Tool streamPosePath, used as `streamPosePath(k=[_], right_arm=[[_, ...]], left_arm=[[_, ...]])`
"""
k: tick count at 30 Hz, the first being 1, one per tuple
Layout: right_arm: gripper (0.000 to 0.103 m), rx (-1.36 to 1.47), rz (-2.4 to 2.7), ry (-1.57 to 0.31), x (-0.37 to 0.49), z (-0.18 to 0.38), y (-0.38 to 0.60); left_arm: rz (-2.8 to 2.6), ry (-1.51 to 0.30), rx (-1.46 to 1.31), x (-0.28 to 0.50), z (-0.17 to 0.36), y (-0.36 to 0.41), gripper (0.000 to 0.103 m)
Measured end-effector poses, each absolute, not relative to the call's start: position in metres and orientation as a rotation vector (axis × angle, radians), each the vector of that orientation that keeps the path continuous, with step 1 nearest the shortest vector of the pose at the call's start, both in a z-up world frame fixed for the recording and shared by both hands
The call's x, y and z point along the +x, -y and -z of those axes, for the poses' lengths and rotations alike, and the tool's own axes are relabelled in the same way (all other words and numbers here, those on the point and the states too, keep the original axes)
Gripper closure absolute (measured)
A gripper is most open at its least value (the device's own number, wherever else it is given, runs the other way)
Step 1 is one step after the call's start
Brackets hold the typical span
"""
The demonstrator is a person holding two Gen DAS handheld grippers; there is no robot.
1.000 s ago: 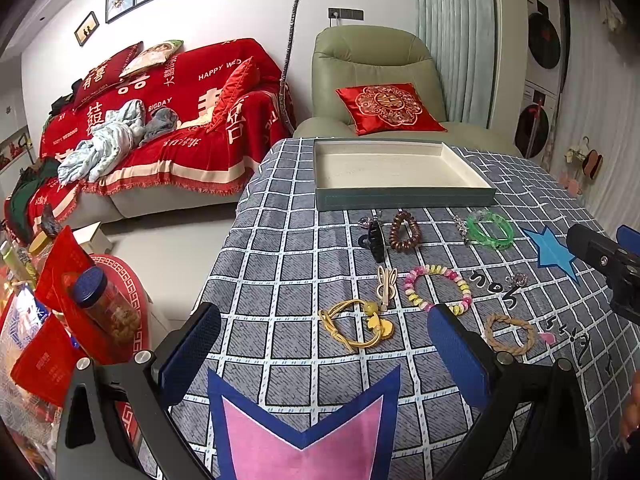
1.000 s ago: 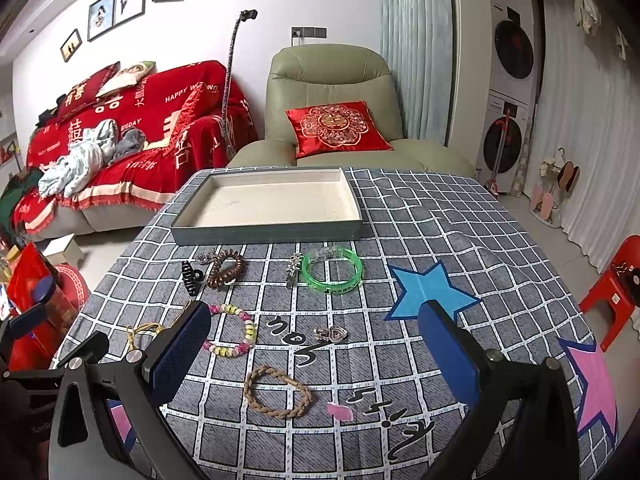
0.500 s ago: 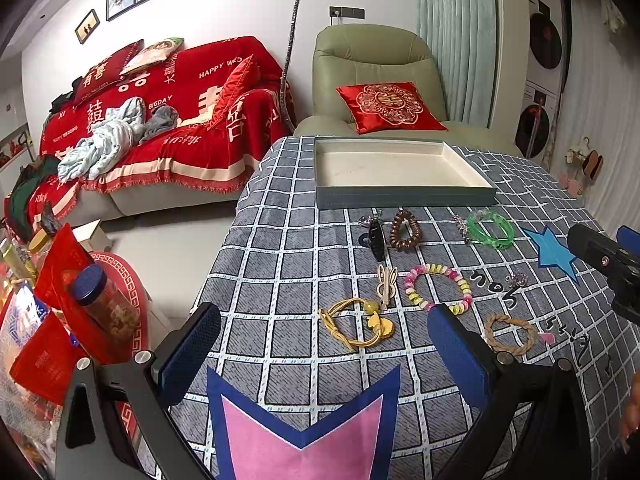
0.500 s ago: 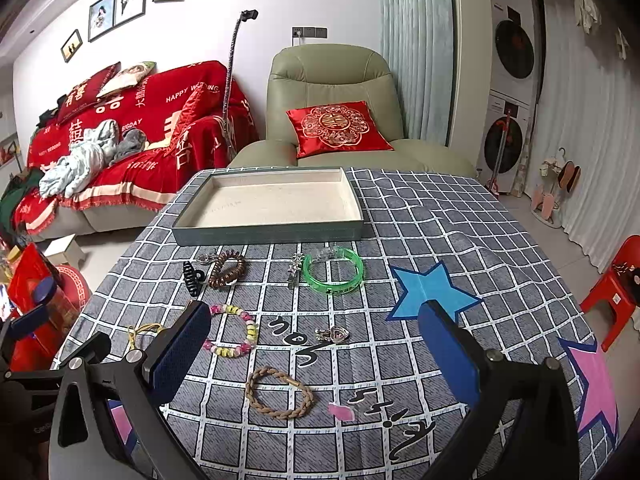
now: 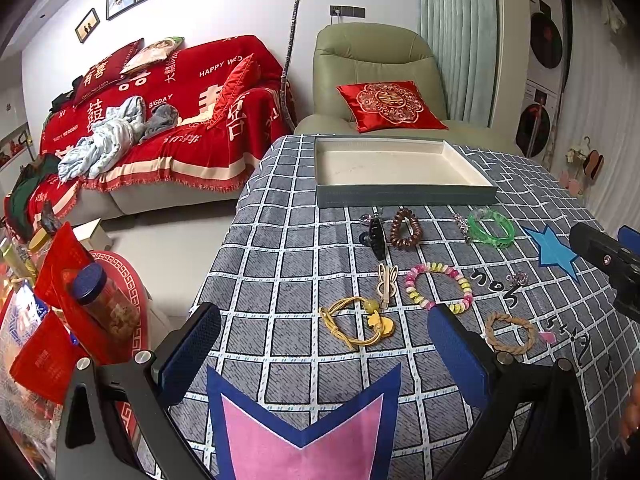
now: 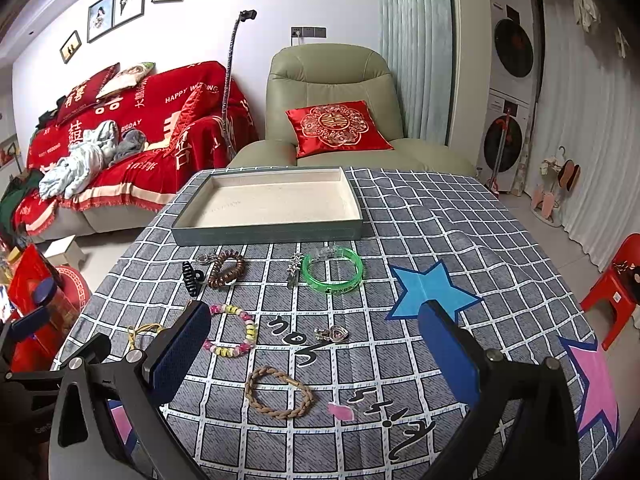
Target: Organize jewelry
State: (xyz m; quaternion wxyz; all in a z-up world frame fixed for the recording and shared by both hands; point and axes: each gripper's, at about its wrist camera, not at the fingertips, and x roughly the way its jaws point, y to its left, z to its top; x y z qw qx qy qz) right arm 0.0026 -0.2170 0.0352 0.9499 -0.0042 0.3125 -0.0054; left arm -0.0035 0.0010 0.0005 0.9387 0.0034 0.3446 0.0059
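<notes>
The jewelry lies loose on the checked tablecloth (image 6: 420, 216), none of it yet in the tray (image 6: 268, 232) at the far edge. Nearest the right gripper (image 6: 316, 356) is the braided bracelet (image 6: 279, 391), flat between and just ahead of its wide-apart jaws, long axis running left to right. The yellow cord bracelet (image 5: 354, 326) lies likewise ahead of the left gripper (image 5: 324, 354), whose jaws are also apart and hold nothing. The tray sits well beyond both.

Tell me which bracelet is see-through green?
The green bangle, lying nearest the tray. The others are beaded, braided brown or yellow cord.
</notes>
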Motion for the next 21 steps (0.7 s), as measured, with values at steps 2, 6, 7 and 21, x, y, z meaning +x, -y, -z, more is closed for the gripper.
streamPosePath(k=[2, 6, 7, 21], right_arm=[[0.0, -0.007, 0.01, -0.637, 0.0026, -0.0355, 0.2168], [0.0, -0.008, 0.009, -0.636, 0.0023, -0.0367, 0.215], [0.0, -0.008, 0.01, -0.636, 0.0026, -0.0359, 0.2159], [0.0, -0.006, 0.01, -0.638, 0.0025, -0.0365, 0.2156]], left_arm=[[-0.011, -0.704, 0.006, -0.0034, -0.0007, -0.0012, 0.0], [-0.012, -0.706, 0.005, -0.0037, -0.0005, -0.0018, 0.0], [-0.011, -0.706, 0.005, -0.0038, -0.0004, -0.0016, 0.0], [-0.011, -0.706, 0.006, -0.0037, -0.0004, -0.0016, 0.0]])
